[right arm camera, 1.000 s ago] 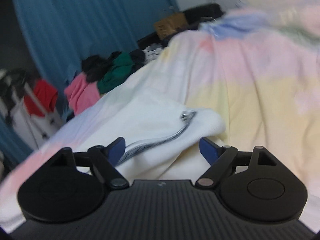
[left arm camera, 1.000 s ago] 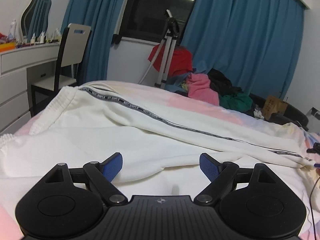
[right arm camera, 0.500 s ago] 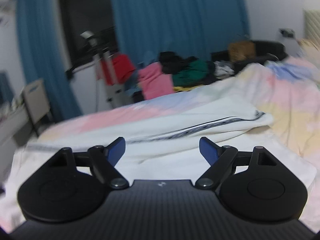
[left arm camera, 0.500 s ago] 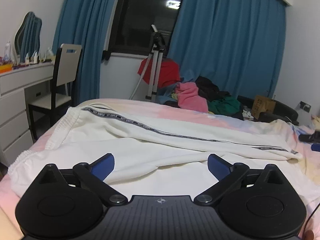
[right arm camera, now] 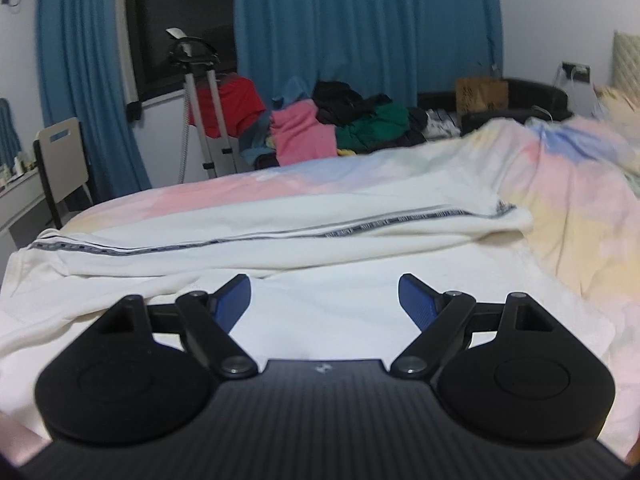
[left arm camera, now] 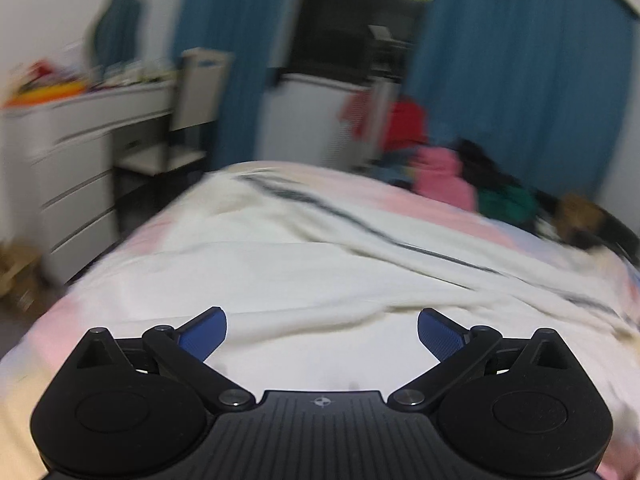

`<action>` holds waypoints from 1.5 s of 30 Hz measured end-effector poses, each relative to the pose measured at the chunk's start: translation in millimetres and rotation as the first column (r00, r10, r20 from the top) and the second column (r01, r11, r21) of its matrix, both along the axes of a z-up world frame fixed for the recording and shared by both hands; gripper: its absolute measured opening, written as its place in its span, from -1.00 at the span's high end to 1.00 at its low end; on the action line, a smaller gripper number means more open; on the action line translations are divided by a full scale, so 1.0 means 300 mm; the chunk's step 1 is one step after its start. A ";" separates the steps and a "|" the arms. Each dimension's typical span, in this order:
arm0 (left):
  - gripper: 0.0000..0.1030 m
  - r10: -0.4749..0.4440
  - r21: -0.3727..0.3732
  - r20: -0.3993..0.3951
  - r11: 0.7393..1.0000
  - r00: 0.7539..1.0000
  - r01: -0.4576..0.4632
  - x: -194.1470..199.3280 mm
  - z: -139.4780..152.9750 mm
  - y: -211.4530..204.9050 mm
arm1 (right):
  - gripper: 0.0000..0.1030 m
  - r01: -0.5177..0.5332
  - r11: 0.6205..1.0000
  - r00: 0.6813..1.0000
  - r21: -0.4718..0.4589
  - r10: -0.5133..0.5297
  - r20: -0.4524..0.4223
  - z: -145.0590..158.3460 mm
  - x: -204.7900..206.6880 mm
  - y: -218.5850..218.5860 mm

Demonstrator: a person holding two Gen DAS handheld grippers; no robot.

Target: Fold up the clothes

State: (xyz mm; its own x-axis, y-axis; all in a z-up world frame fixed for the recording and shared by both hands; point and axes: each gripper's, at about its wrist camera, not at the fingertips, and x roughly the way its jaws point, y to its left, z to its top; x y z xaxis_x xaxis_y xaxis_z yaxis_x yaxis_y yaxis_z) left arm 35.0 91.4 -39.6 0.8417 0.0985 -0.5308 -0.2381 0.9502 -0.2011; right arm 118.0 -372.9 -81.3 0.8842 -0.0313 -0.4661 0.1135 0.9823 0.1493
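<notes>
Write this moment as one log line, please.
task: fold clothes | white trousers flat on bed | both jaws open, empty

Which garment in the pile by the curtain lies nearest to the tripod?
The pink garment, at the pile's left end beside the tripod; the black one and green one lie further right.

One pair of white sweatpants (right arm camera: 280, 236) on one pastel bed (right arm camera: 568, 200), one clothes heap (right arm camera: 340, 124) up top, one chair (right arm camera: 60, 160) far left, one tripod (right arm camera: 200, 100), two grippers: left gripper (left arm camera: 322, 332), right gripper (right arm camera: 324, 300).
</notes>
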 end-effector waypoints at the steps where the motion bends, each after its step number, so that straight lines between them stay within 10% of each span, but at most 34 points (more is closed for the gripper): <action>1: -0.99 0.049 -0.037 -0.010 0.998 0.999 -0.049 -0.007 0.003 0.045 | -0.60 0.003 1.000 1.000 0.012 -0.003 -0.006 -0.006 0.001 -0.007; 10: -0.92 0.338 -0.310 -0.216 0.866 0.916 -0.393 -0.050 -0.049 0.351 | -0.60 0.004 1.000 0.999 0.022 -0.003 -0.038 -0.031 0.010 -0.009; 20: -0.89 0.109 -0.565 -0.286 0.783 0.952 -0.259 0.103 -0.129 0.380 | -0.60 0.017 1.000 0.997 0.024 -0.016 -0.075 -0.048 0.024 -0.006; 24: -0.88 0.039 -0.674 -0.251 0.710 0.967 -0.203 0.133 -0.116 0.465 | -0.60 0.061 0.997 0.994 0.051 -0.056 -0.091 -0.057 0.019 -0.034; 30: -0.71 0.067 -0.718 -0.262 0.653 0.963 -0.241 0.084 -0.173 0.589 | -0.60 0.200 0.963 0.975 0.180 -0.177 -0.135 -0.093 0.015 -0.150; 34: -0.64 0.106 -0.765 -0.317 0.559 0.942 -0.320 0.037 -0.243 0.643 | -0.59 0.356 0.909 0.930 0.217 -0.323 -0.175 -0.122 -0.011 -0.237; 37: -0.64 0.130 -0.773 -0.320 0.537 0.938 -0.338 0.031 -0.251 0.655 | -0.59 0.480 0.840 0.876 0.253 -0.442 -0.193 -0.142 -0.036 -0.310; 45: -0.43 0.194 -0.811 -0.278 0.478 0.941 -0.338 0.088 -0.285 0.718 | -0.59 0.743 0.541 0.664 0.395 -0.669 -0.333 -0.278 -0.120 -0.525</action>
State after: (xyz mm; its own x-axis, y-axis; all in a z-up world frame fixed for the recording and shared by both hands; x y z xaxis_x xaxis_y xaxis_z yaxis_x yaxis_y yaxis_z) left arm 61.3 306.7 -125.2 0.7717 -0.2442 -0.5872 -0.5402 0.2357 -0.8079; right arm 82.2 -530.4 -164.8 0.6032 -0.3708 -0.7062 0.7924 0.3795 0.4776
